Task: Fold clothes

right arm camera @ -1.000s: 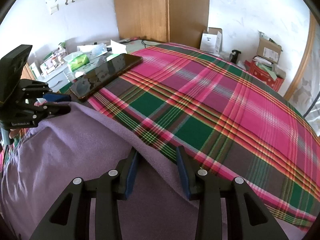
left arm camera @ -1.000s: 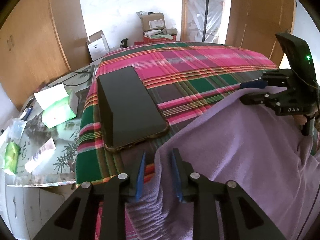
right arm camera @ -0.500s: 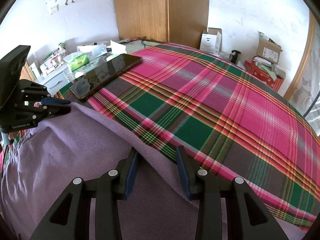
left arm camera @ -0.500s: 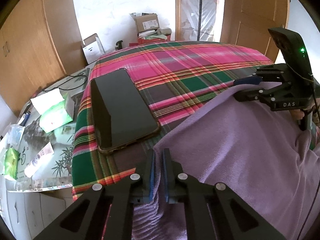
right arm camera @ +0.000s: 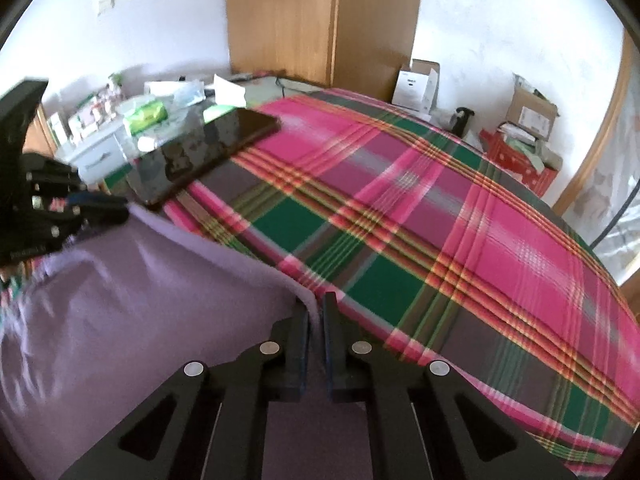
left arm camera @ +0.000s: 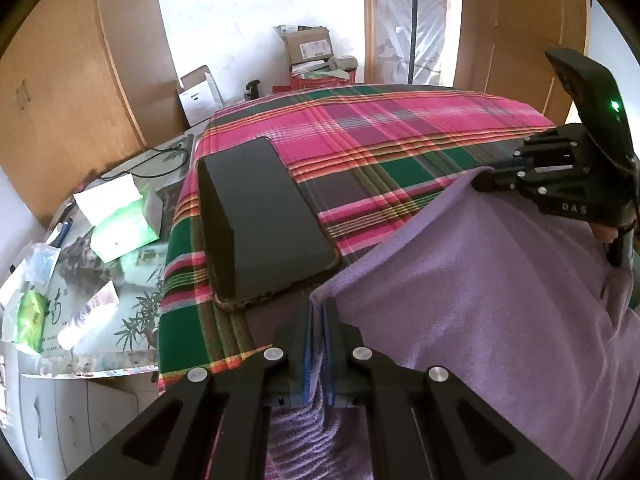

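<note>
In your left camera, your left gripper pinches the corner of the purple towel tight. A black phone lies just past the fingers on the plaid cloth.

In your right camera, your right gripper has just squeezed shut on the towel's edge, which runs left from the fingers.

each scene is viewed from just behind a gripper, angled down along its fingers, close over the purple cloth. the plaid bedspread, the phone and the opposite gripper are shared by both views.
</note>
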